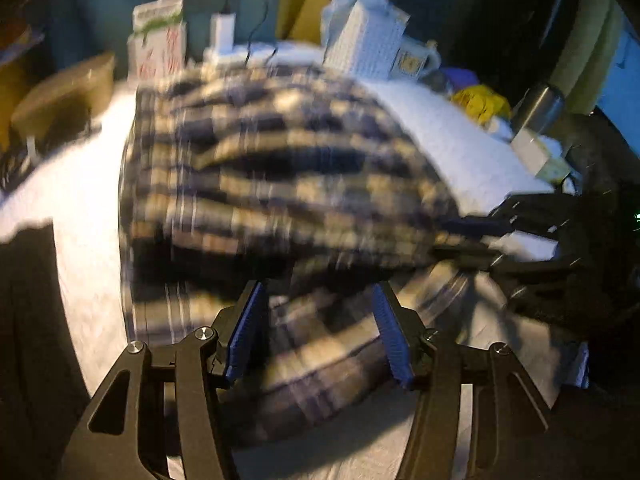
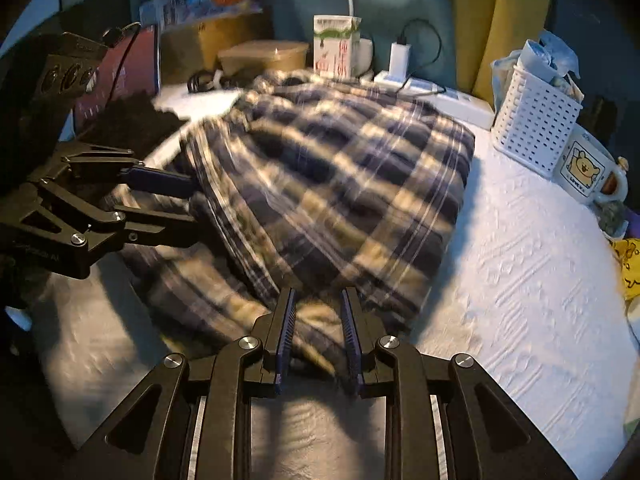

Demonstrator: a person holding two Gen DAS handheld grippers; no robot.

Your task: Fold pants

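Note:
The plaid pants point(image 1: 272, 184) lie bunched on the white textured cloth point(image 1: 460, 140), blue, dark and cream checks, blurred by motion. They also fill the middle of the right wrist view point(image 2: 340, 184). My left gripper point(image 1: 318, 300) is open, its blue pads on either side of the near fold; from the right wrist view it shows at the pants' left edge point(image 2: 188, 208). My right gripper point(image 2: 318, 304) is partly open with the near edge of the pants between its pads; the left wrist view shows it at the right edge point(image 1: 476, 240).
At the back stand a carton point(image 2: 336, 46), a charger on a power strip point(image 2: 400, 58), a round tan box point(image 2: 264, 54), a white perforated basket point(image 2: 532, 120) and a bear mug point(image 2: 588, 172). A yellow item point(image 1: 480, 102) and a metal cup point(image 1: 538, 106) sit at the right.

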